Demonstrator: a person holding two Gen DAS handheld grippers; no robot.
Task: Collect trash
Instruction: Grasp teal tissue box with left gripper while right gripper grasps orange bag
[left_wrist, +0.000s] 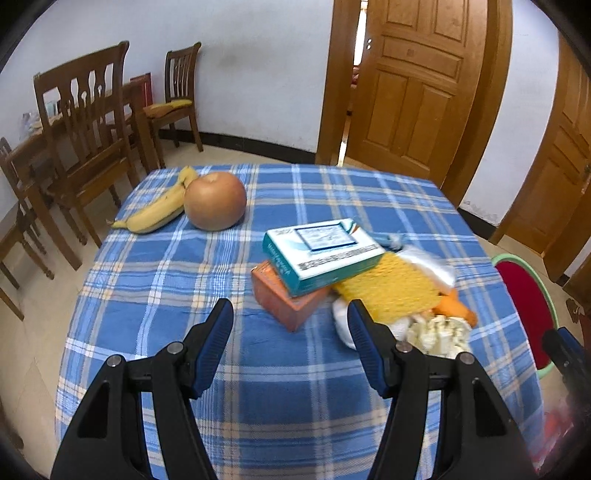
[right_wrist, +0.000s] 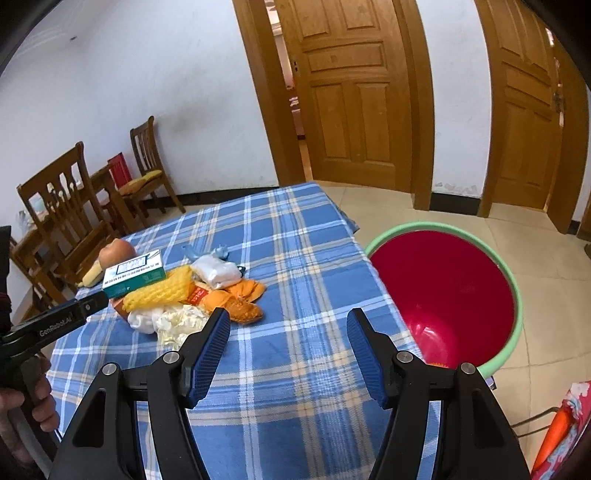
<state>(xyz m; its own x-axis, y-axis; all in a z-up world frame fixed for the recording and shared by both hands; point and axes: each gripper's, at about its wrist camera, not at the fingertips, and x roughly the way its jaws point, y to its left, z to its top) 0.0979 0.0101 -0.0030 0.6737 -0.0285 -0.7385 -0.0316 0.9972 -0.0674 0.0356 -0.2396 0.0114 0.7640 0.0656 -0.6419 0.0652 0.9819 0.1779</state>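
Both grippers are seen released, nothing between the fingers: the left gripper (left_wrist: 290, 317) hangs over the checked worktop (left_wrist: 258, 398) just short of the trash pile, the right gripper (right_wrist: 288, 326) likewise, with the bin at its 2 o'clock. The trash is heaped mid-worktop: a teal carton (left_wrist: 321, 254) is tilted on an orange box (left_wrist: 286, 299), and at its 4 o'clock lie a yellow foam net (left_wrist: 391, 288), crumpled white tissue (left_wrist: 439, 330) and orange peel (right_wrist: 240, 304). The rigid cartons would best be taken across their narrow sides, one at a time, the top one first so the stack is not toppled; the soft, springy net and tissue would need a deep pinch. The pear (left_wrist: 215, 201) and banana (left_wrist: 159, 210) at 11 o'clock are probably to be left alone. The red bin (right_wrist: 443, 291), smooth plastic with a green rim, stands beside the worktop edge, and appears empty.
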